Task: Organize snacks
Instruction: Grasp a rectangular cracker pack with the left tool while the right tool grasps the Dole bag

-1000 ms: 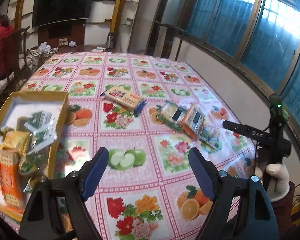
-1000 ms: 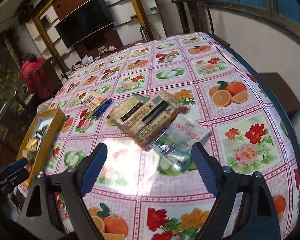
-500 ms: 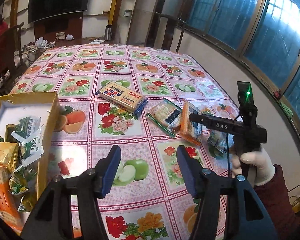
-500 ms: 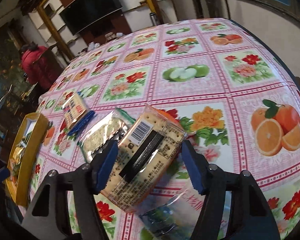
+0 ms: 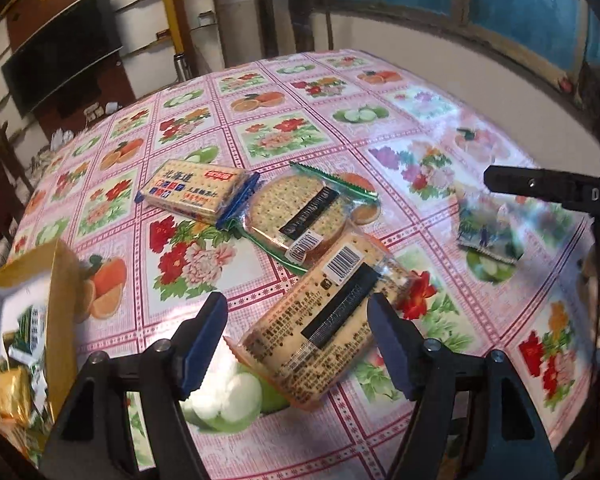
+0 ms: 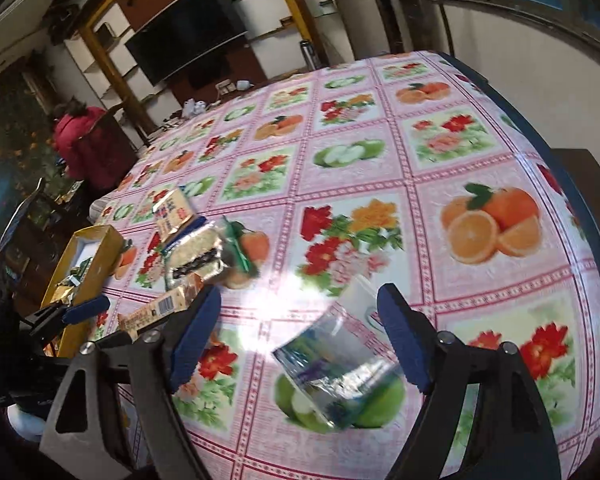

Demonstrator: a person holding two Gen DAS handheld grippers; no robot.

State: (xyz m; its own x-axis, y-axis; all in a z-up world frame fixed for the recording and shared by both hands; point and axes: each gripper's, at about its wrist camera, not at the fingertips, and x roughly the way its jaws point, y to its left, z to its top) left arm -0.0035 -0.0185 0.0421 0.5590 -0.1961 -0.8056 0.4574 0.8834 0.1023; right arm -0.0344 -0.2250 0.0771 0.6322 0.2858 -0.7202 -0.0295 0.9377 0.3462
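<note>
The left gripper (image 5: 296, 324), jaws spread, straddles the orange cracker packet (image 5: 320, 326), whose long axis runs from 7 toward 1 o'clock; the yellow box (image 5: 62, 300) sits at 9 o'clock. From the right wrist, the right gripper (image 6: 298, 328), also spread, frames the clear pouch (image 6: 338, 364) lying at its 5 o'clock, each tool nearest its own snack

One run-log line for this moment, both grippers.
left hand-held gripper: open, astride orange cracker pack | right hand-held gripper: open, over silver pouch | yellow box: holds snacks | two packs on table
</note>
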